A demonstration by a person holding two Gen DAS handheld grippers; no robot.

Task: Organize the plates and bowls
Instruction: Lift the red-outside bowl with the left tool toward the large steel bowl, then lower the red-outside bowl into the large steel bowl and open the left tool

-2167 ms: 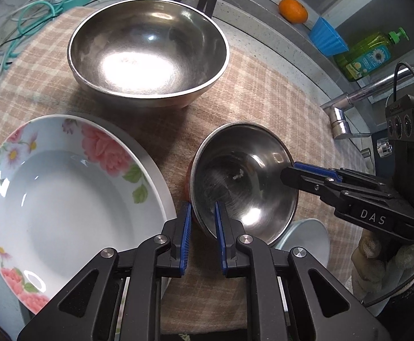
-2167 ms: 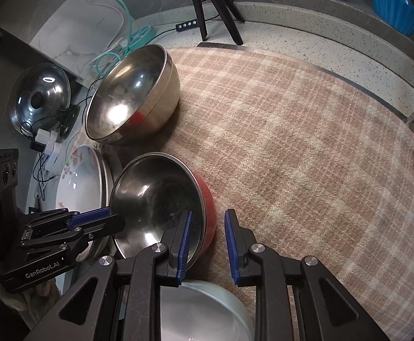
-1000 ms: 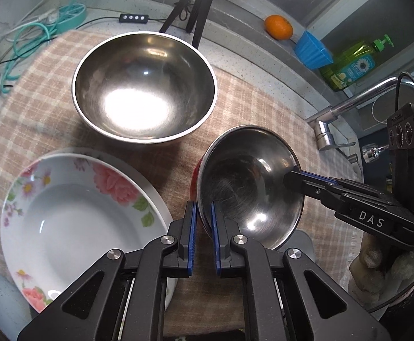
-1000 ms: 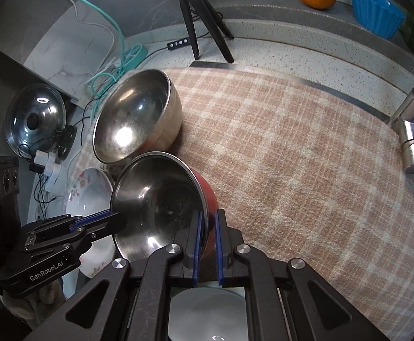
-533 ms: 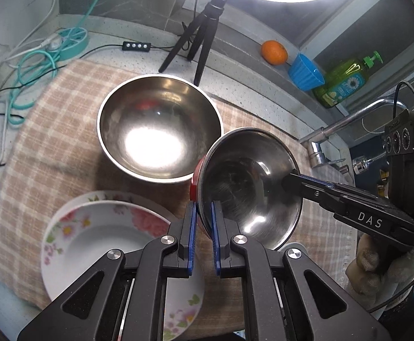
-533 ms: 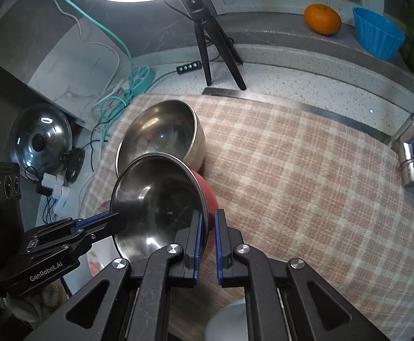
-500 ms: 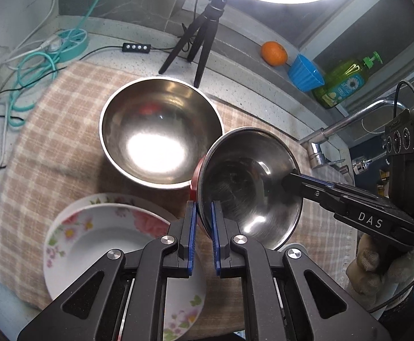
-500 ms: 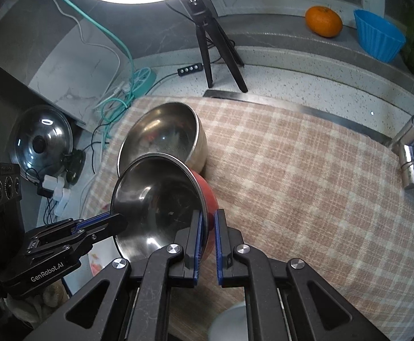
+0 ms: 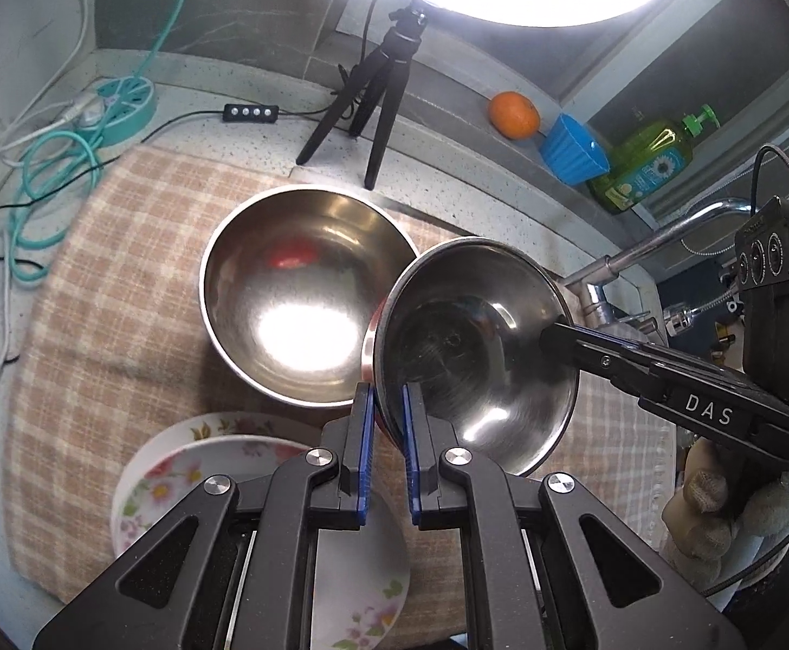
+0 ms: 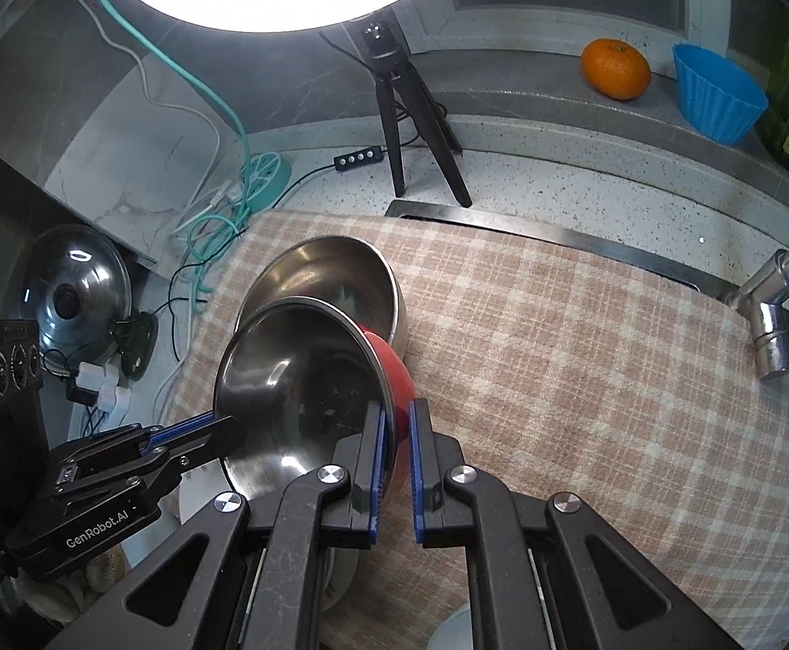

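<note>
A small steel bowl with a red outside [image 9: 476, 346] [image 10: 308, 379] hangs tilted in the air above the checked cloth. My left gripper [image 9: 386, 406] is shut on its near rim, and my right gripper [image 10: 397, 422] is shut on the opposite rim. In the left wrist view the right gripper [image 9: 549, 333] reaches in from the right; in the right wrist view the left gripper [image 10: 224, 425] reaches in from the left. A larger steel bowl [image 9: 297, 314] [image 10: 335, 276] stands on the cloth just behind and below. A floral plate [image 9: 194, 482] lies under the left gripper.
A ring-light tripod [image 9: 378, 92] [image 10: 405, 124] stands behind the checked cloth [image 10: 557, 357]. An orange [image 9: 513, 115], a blue cup [image 9: 573, 149] and a green soap bottle [image 9: 649, 162] sit on the ledge. A tap [image 10: 774, 303] is at the right, a pot lid [image 10: 69, 292] and cables at the left.
Both grippers closed on the small bowl's rim, then lifted it off the cloth together. The big bowl and plate have shrunk and slid lower in view as the hands rose.
</note>
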